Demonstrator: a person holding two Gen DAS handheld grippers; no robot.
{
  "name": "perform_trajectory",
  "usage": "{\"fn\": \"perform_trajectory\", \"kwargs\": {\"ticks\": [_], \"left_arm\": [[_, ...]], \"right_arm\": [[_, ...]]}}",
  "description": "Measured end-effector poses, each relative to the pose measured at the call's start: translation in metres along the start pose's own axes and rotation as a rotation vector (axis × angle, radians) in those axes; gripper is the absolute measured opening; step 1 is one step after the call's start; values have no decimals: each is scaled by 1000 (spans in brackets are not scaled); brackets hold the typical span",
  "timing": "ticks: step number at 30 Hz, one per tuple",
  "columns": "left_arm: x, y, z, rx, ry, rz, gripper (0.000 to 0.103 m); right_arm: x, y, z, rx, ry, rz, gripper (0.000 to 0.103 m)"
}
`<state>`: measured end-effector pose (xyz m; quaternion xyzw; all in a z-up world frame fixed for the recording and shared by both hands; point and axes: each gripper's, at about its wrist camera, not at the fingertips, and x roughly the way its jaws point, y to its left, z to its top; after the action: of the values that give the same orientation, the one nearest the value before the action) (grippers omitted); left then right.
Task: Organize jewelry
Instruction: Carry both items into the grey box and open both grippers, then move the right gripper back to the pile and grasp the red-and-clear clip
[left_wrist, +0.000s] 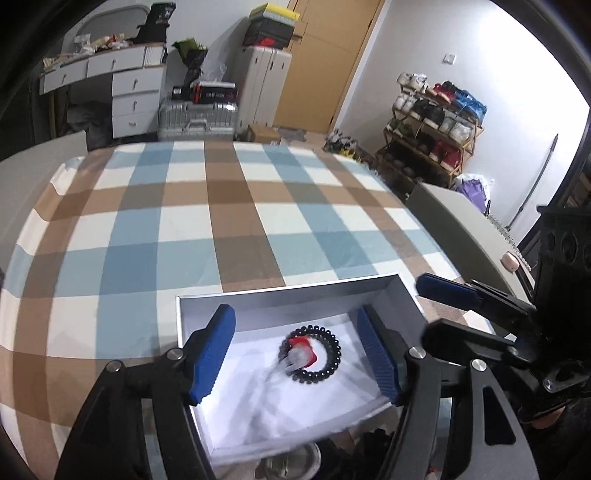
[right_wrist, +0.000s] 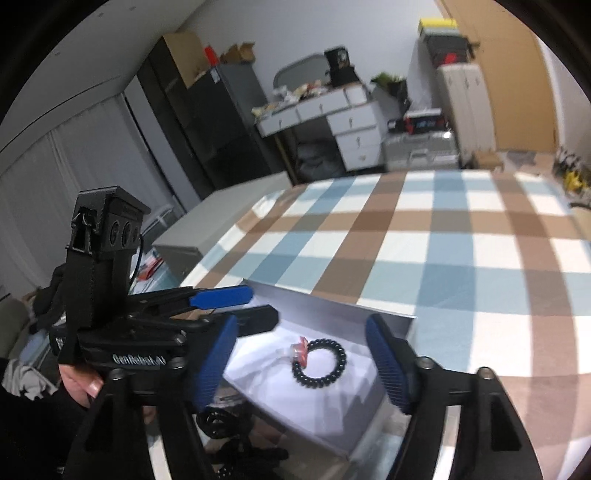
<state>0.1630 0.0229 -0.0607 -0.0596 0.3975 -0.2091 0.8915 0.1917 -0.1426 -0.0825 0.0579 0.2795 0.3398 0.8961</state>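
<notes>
Black coil bracelet flat in white box, red-clear clip inside

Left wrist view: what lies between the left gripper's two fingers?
The black coil hair tie with a red-and-clear clip lies inside the white box, between the open fingers of the left gripper.

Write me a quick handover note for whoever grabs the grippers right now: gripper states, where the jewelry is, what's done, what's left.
Left gripper: open, empty, hovering over the white box.
Right gripper: open, empty, over the same box from the other side.
In the box: black coil bracelet lying flat, with a red and clear piece at its inner edge; I can't tell what that piece is.
Done: those two are in the box.
Left: dark items sit at the near edge by the box, too blurred to identify; probably next to go in.
</notes>
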Motion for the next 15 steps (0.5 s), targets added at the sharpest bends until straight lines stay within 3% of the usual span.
{"fn": "perform_trajectory", "kwargs": {"ticks": [9,13,15], "left_arm": [[-33,-4,-7,0,-81,69,65],[-47,-5,-13,-14,-127,117,78],[-53,-7,-16,-17,-149,136,78]], "right_arm": [[-39,27,-12,-97,-60,-115,90],[-61,39,-16,-122,-127,-138,100],[-70,44,-18,-132,-155,-133,103]]}}
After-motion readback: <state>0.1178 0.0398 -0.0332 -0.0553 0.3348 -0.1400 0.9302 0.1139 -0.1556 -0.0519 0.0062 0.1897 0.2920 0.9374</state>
